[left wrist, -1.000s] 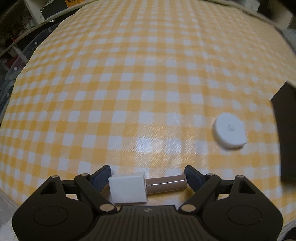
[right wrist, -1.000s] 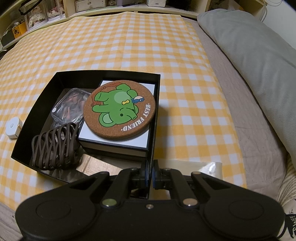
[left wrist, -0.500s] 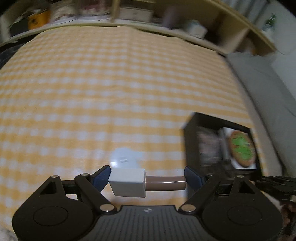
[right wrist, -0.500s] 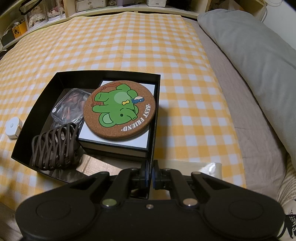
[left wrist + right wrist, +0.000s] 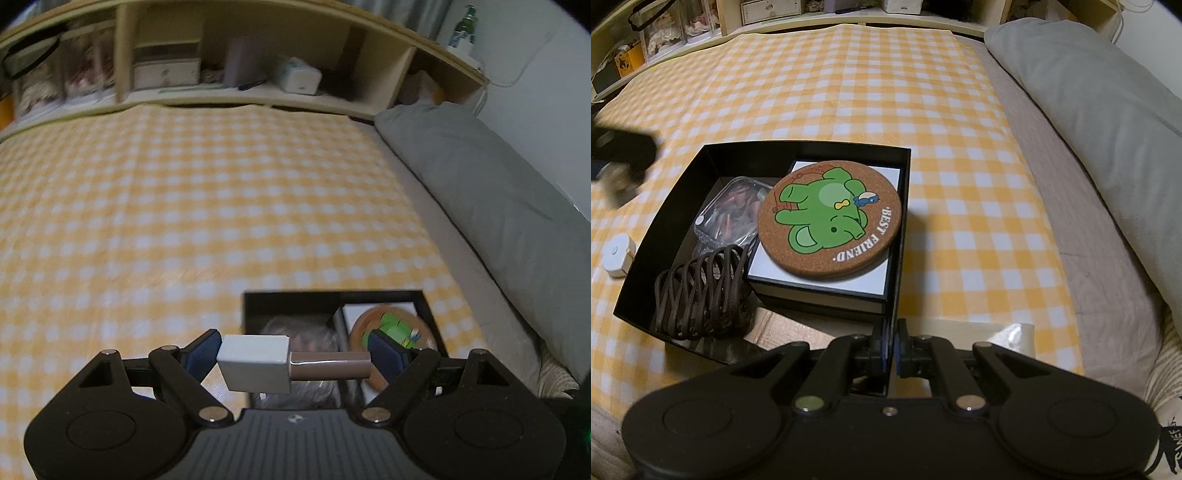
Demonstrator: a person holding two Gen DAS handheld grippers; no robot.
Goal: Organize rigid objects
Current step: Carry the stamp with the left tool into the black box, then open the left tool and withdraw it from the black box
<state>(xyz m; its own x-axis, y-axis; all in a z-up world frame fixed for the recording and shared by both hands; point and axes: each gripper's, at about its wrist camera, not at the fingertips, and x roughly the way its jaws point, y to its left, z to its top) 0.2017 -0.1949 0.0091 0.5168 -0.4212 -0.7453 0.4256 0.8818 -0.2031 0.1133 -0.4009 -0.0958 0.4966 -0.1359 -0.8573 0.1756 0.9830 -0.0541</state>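
Black box part-filled – one small bottle held crosswise above it.

The open black box (image 5: pixel 903 236) sits on the checked cloth, its near wall pinched at the rim. Inside, on the right, a white-topped flat case (image 5: pixel 827 280) lies level with a round cork coaster (image 5: pixel 829 219) on top – green elephant print, "BEST FRIEND" lettering. To the left lie a clear packet of brownish pieces (image 5: pixel 729 210) and, nearer, a coiled brown cord (image 5: pixel 698 295). A small white round gadget (image 5: pixel 617 254) rests on the cloth just beside the box's left wall. The small bottle (image 5: pixel 291 363), white square cap and brown tube, is gripped end to end, horizontal, over the box's left half.
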